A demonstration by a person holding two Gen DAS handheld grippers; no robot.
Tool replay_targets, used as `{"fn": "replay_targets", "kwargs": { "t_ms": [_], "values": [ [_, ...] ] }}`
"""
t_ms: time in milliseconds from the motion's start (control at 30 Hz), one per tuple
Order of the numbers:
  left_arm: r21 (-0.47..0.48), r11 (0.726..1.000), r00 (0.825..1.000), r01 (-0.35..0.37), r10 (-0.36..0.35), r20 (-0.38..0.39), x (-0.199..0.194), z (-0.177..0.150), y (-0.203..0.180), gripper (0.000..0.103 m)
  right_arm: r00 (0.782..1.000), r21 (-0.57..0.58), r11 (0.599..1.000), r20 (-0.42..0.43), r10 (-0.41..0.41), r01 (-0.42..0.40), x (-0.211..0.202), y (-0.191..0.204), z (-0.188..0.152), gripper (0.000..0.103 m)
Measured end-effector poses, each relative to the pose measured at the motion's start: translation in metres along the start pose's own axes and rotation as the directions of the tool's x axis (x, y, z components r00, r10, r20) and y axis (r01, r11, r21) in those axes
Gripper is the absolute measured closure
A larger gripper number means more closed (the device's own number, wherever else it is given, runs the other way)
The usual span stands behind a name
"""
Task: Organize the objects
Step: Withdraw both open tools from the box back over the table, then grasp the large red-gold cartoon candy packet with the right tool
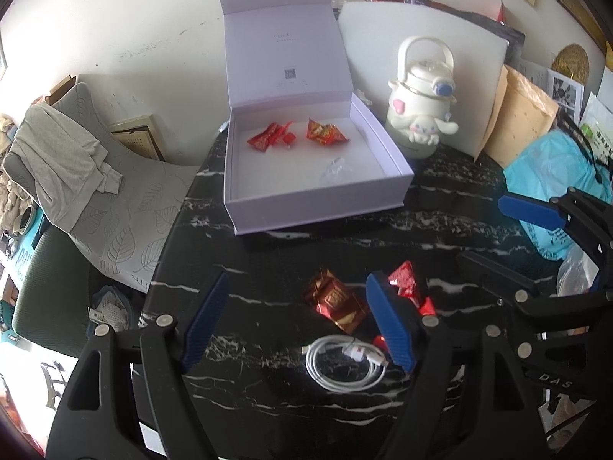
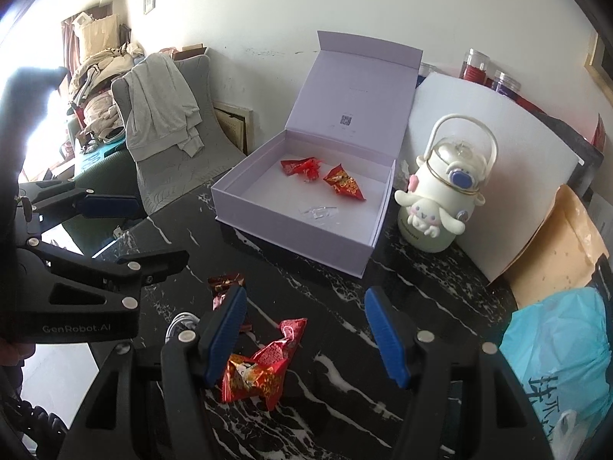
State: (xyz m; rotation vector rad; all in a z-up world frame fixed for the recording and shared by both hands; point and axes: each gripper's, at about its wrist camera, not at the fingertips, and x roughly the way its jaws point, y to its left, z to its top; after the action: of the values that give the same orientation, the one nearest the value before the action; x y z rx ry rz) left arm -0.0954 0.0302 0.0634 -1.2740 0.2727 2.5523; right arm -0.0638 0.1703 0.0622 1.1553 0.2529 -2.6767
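An open lilac box (image 1: 306,211) (image 2: 291,234) stands on the black marble table with two red candy packets (image 1: 270,136) (image 2: 343,184) and a clear wrapper (image 1: 335,170) inside. My left gripper (image 1: 299,322) (image 2: 141,234) is open over a dark red and gold candy (image 1: 337,301) (image 2: 226,283) and a coiled white cable (image 1: 346,362). A bright red candy (image 1: 406,283) lies just outside its right finger. My right gripper (image 2: 306,337) (image 1: 505,241) is open too, and that red candy (image 2: 264,368) lies between its fingers, close to the left one.
A white character bottle (image 1: 419,99) (image 2: 440,199) stands right of the box, before a white foam board (image 2: 498,145). A brown paper bag (image 2: 563,245) and a blue plastic bag (image 2: 559,349) crowd the right side. Left of the table edge is a chair with grey cloth (image 1: 61,161).
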Motion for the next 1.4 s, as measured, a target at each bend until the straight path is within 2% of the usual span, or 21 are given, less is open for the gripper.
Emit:
{"fn": "replay_targets", "kwargs": {
  "t_ms": [667, 867, 1033, 1200, 1400],
  "values": [
    [-0.029, 0.998, 0.991, 0.049, -0.052, -0.121, 0.033, -0.054, -0.011, 0.03, 0.992, -0.008, 0.998, -0.108, 0.069, -0.07, 0.028, 0.01, -0.056, 0.038],
    [-0.056, 0.997, 0.982, 0.052, -0.062, -0.178, 0.049, -0.067, -0.005, 0.03, 0.985, 0.001, 0.994, -0.133, 0.111, -0.112, 0.037, 0.015, -0.067, 0.038],
    [-0.081, 0.995, 0.976, 0.063, -0.078, -0.203, 0.055, -0.074, -0.001, 0.03, 0.976, 0.054, 0.985, -0.135, 0.171, -0.166, 0.044, 0.014, -0.073, 0.038],
    [-0.087, 0.995, 0.974, 0.041, -0.059, -0.22, 0.059, -0.083, 0.003, 0.03, 0.97, 0.068, 0.983, -0.161, 0.182, -0.173, 0.055, 0.019, -0.079, 0.038],
    [-0.132, 0.989, 0.968, 0.071, -0.1, -0.229, 0.058, -0.092, 0.011, 0.03, 0.968, 0.092, 0.982, -0.175, 0.182, -0.168, 0.067, 0.021, -0.081, 0.038]
  ]
}}
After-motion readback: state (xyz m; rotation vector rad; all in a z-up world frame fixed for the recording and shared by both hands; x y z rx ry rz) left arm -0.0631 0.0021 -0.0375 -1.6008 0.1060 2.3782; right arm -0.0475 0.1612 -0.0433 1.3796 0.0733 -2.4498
